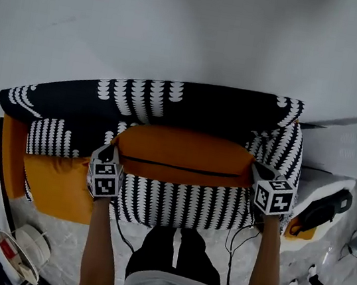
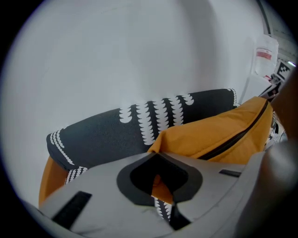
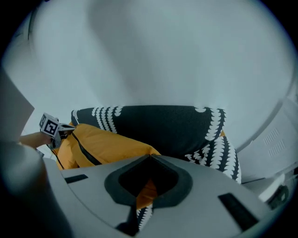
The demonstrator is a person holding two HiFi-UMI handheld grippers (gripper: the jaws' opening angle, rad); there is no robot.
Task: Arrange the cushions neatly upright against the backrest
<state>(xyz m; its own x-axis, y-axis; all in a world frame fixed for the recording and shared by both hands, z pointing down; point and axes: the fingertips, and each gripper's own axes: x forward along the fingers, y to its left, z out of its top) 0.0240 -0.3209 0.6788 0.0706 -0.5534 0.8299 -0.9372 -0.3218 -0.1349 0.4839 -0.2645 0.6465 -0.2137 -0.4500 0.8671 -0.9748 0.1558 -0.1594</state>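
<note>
An orange cushion [image 1: 184, 151] with a dark zip line lies lengthwise on the sofa seat, in front of the black backrest [image 1: 191, 103] with its white scallop print. My left gripper [image 1: 112, 151] is shut on the cushion's left end, my right gripper [image 1: 258, 171] on its right end. In the left gripper view the jaws [image 2: 158, 186] pinch orange fabric and the orange cushion [image 2: 219, 135] runs off to the right. In the right gripper view the jaws [image 3: 144, 191] hold the other corner, and the orange cushion [image 3: 107, 146] stretches left toward the left gripper's marker cube [image 3: 49, 124].
A patterned cushion [image 1: 49, 135] lies at the sofa's left over an orange seat pad [image 1: 57, 186]. Another patterned cushion [image 1: 286, 149] leans at the right armrest. The person's legs [image 1: 171, 251] stand before the sofa. On the floor lie a white round object [image 1: 24, 245], black shoes [image 1: 322, 208] and cables.
</note>
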